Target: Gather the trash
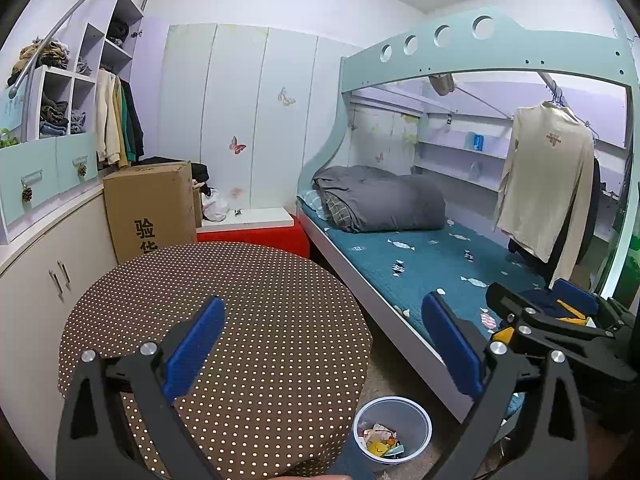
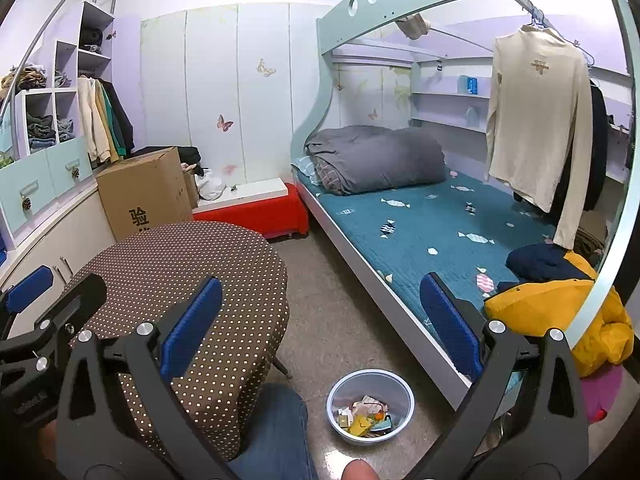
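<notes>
both tools, left tool (image 1: 324, 344) and right tool (image 2: 320, 328), held level, spread wide, empty.

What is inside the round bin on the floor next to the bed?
The bin holds a loose pile of trash: crumpled white paper, yellow scraps and a blue piece. It covers the bottom; whatever lies under the pile cannot be seen.

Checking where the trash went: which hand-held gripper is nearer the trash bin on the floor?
Right, probably. The right hand-held gripper hangs above the trash bin; the left hand-held gripper sits further over the polka-dot table.
</notes>
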The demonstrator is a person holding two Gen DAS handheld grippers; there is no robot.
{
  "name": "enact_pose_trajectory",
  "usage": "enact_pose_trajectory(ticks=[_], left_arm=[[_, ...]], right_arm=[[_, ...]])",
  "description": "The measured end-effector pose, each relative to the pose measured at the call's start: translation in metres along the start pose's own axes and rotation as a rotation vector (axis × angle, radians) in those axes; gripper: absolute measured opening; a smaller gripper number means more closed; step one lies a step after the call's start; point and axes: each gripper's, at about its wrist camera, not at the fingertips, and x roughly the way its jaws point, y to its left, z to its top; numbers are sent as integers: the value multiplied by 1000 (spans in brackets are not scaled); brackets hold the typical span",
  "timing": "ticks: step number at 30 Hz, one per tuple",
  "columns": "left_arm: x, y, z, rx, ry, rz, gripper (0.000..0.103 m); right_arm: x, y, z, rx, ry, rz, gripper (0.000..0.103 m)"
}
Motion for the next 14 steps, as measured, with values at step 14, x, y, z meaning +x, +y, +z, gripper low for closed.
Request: enact_pose_trajectory(ticks=[14], left_arm=[[5,0,1,12,4,16,97]], right_arm=[[2,0,2,-2,4,2,97]])
